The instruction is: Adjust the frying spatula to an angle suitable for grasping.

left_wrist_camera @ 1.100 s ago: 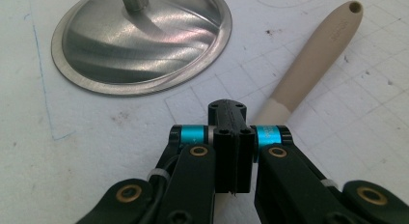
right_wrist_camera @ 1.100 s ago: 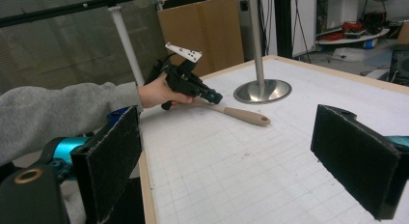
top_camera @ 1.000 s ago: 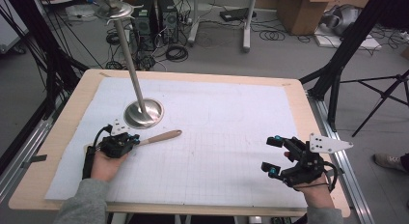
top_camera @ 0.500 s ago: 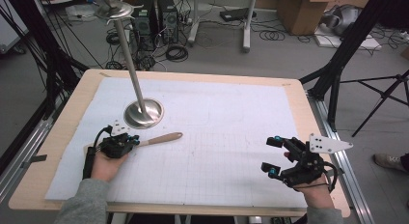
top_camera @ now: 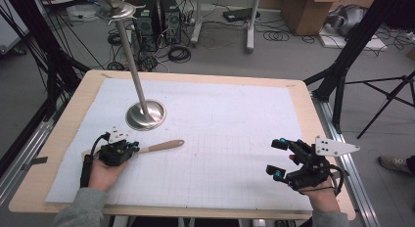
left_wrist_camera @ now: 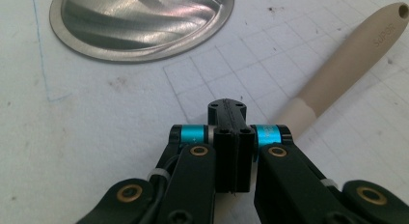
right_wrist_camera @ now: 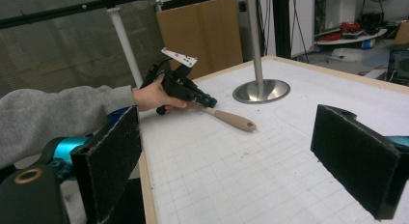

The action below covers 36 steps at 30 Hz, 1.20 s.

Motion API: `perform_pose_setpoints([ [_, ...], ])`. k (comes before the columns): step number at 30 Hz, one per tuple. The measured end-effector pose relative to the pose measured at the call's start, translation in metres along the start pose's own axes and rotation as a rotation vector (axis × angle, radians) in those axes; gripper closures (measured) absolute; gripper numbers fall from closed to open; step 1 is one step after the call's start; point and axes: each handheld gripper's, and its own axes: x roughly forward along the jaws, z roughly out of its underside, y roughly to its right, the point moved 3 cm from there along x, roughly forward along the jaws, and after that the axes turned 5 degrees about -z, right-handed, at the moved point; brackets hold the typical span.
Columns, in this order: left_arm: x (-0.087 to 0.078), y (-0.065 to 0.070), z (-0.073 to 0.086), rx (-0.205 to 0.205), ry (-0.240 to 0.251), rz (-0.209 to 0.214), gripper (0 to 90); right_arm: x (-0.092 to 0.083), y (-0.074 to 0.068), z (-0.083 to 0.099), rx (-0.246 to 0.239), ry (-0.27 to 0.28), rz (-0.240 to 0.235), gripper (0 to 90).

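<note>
A beige-handled utensil (top_camera: 164,146) lies flat on the white grid mat, left of centre. My left gripper (top_camera: 133,148) rests on the mat at the utensil's near end, jaws pressed flat together. In the left gripper view the handle (left_wrist_camera: 347,64) runs up to the right from beside the right jaw of the left gripper (left_wrist_camera: 226,110). The utensil's near end is hidden under the gripper, so I cannot tell whether it is gripped. My right gripper (top_camera: 275,157) sits at the mat's front right, open, with nothing between its pads (right_wrist_camera: 111,156).
A round steel stand base (top_camera: 146,114) with a tall pole (top_camera: 132,56) stands just beyond the left gripper. The wooden table edge (top_camera: 313,109) borders the mat. Tripod legs, cables and boxes sit on the floor past the table.
</note>
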Motion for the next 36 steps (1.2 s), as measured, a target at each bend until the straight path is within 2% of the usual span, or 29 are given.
perform_pose_setpoints([
  [10, -0.023, 0.006, 0.017, -0.009, -0.011, -0.007, 90.0, 0.001, -0.001, -0.001, -0.005, 0.005, -0.001, 9.8],
  [16, -0.034, 0.009, 0.024, 0.012, -0.018, -0.014, 90.0, 0.0, -0.001, -0.001, -0.006, 0.006, -0.003, 9.8],
  [23, -0.036, 0.008, 0.028, 0.01, -0.003, -0.005, 90.0, 0.001, -0.001, -0.001, -0.009, 0.007, -0.004, 9.7],
  [30, -0.039, 0.003, 0.029, 0.001, 0.046, 0.037, 90.0, 0.003, -0.001, -0.003, -0.013, 0.007, -0.007, 9.7],
  [33, -0.044, 0.002, 0.027, 0.015, 0.073, 0.059, 90.0, 0.003, -0.001, -0.003, -0.013, 0.004, -0.009, 9.7],
  [34, -0.048, 0.004, 0.026, 0.025, 0.1, 0.079, 90.0, 0.003, 0.0, -0.003, -0.014, 0.005, -0.008, 9.7],
  [36, -0.052, 0.008, 0.025, 0.055, 0.11, 0.097, 89.9, 0.003, 0.0, -0.003, -0.008, 0.004, -0.009, 9.8],
])
